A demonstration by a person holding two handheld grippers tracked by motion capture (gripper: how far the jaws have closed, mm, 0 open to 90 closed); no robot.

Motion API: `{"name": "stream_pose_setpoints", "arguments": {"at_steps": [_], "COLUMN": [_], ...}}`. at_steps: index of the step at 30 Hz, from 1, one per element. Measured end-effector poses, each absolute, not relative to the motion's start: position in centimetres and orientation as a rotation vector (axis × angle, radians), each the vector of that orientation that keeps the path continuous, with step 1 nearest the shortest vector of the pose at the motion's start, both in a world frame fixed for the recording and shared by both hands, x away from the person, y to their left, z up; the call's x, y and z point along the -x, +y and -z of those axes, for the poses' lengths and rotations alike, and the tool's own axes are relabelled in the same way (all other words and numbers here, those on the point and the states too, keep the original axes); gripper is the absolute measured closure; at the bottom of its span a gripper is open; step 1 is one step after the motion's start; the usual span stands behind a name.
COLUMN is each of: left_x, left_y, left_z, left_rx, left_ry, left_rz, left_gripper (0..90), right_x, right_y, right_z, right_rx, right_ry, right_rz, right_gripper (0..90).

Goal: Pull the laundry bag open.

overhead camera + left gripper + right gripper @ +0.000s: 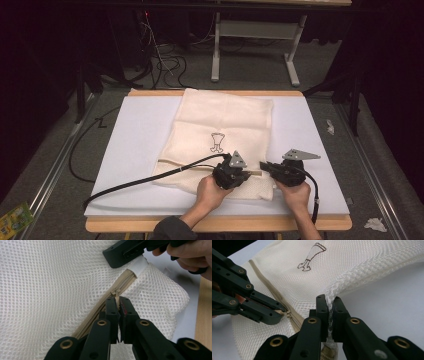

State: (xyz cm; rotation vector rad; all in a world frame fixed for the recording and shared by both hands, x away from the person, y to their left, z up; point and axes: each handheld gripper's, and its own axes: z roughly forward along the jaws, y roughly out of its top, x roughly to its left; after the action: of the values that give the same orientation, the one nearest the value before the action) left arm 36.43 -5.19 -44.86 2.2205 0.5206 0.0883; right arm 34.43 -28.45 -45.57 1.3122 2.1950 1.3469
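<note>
While left tongs (117,305) pinch the zipper pull (116,293), right tongs (330,305) clamp the mesh bag (352,267) bearing a wordless drawing (311,257).

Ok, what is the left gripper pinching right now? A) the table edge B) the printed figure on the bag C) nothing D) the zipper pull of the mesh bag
D: the left gripper is closed on the beige zipper pull of the mesh bag.

My left gripper (239,176) and right gripper (267,168) sat close together on the near edge of the cream mesh laundry bag (222,125), which lay on the white table cover (135,130). A small dark figure (217,142) was printed mid-bag. My left gripper's black cable (145,181) trailed off left.
</note>
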Motion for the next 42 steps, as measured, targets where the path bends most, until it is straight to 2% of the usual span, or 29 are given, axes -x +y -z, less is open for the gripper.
{"name": "stream_pose_setpoints", "arguments": {"at_steps": [42], "left_x": [-36.7], "left_y": [-2.3], "left_z": [44.8], "left_rx": [-2.182], "left_ry": [0.600], "left_rz": [-0.078], "left_gripper": [86.7], "right_x": [-34.6], "right_y": [-28.2], "right_z": [45.6], "right_rx": [-1.299], "right_ry": [2.240], "right_rz": [-1.235], "right_gripper": [87.8]}}
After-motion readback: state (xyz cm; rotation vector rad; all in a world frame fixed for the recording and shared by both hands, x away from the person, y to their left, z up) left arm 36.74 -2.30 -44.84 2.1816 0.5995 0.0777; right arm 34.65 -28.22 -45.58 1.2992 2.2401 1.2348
